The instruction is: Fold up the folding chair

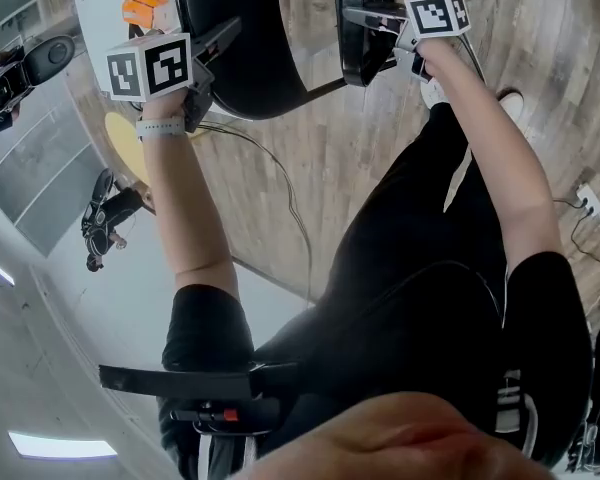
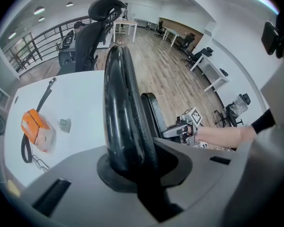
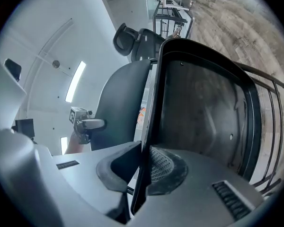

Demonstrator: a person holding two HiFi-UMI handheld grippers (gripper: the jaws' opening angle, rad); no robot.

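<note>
The black folding chair stands between my grippers. In the head view my left gripper [image 1: 220, 43] is at the upper left, shut on the rounded edge of the backrest [image 1: 245, 58]. The left gripper view shows that edge [image 2: 123, 108] rising out of the closed jaws of the left gripper [image 2: 132, 174]. My right gripper [image 1: 365, 28] is at the top right, its jaws shut on the thin rim of the tilted-up seat [image 1: 352, 58]. In the right gripper view the right gripper [image 3: 142, 171] pinches the rim, with the seat's underside [image 3: 203, 103] to the right and the backrest [image 3: 118, 103] to the left.
A white table [image 2: 71, 103] stands just behind the chair, with an orange object [image 2: 35, 129] and a strap on it. A black office chair [image 2: 92, 37] is beyond it. A cable [image 1: 280, 188] runs over the wooden floor near the person's legs.
</note>
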